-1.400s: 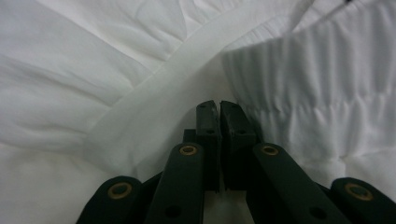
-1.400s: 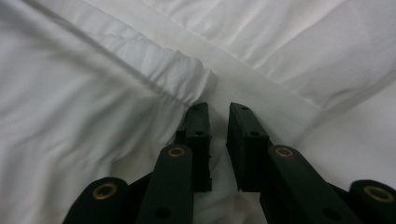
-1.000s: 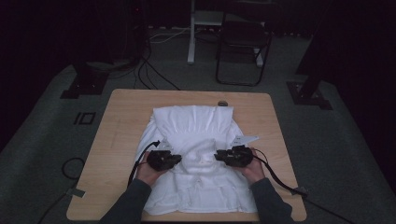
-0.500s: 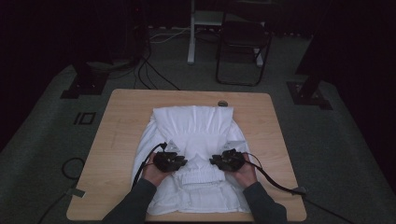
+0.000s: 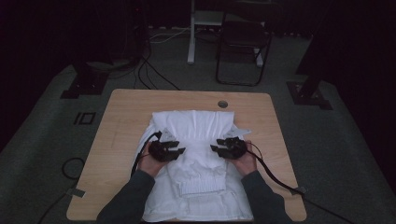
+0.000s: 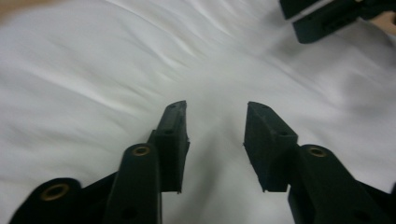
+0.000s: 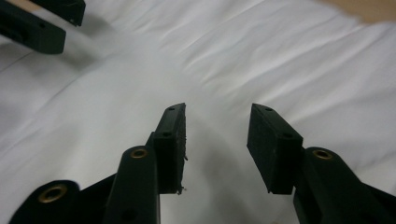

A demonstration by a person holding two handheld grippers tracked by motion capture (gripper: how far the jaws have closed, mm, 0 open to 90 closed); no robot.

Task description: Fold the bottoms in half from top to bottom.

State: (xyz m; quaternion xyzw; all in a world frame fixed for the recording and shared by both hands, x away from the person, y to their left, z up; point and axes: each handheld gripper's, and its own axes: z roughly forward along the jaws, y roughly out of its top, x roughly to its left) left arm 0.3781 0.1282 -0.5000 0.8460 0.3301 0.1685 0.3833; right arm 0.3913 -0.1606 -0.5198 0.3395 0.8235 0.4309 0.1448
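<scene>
On white garment (image 5: pixel 196 135) (no legible writing)

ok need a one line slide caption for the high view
Two hand-held grippers, left gripper and right gripper, jaws open, poised over a white garment on a wooden table.

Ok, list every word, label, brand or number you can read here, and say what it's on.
None. The white garment shows no print or tag, the table is bare wood, and both tools, left and right, are plain black with no markings. The floor marking left of the table is a shape, not text.
</scene>
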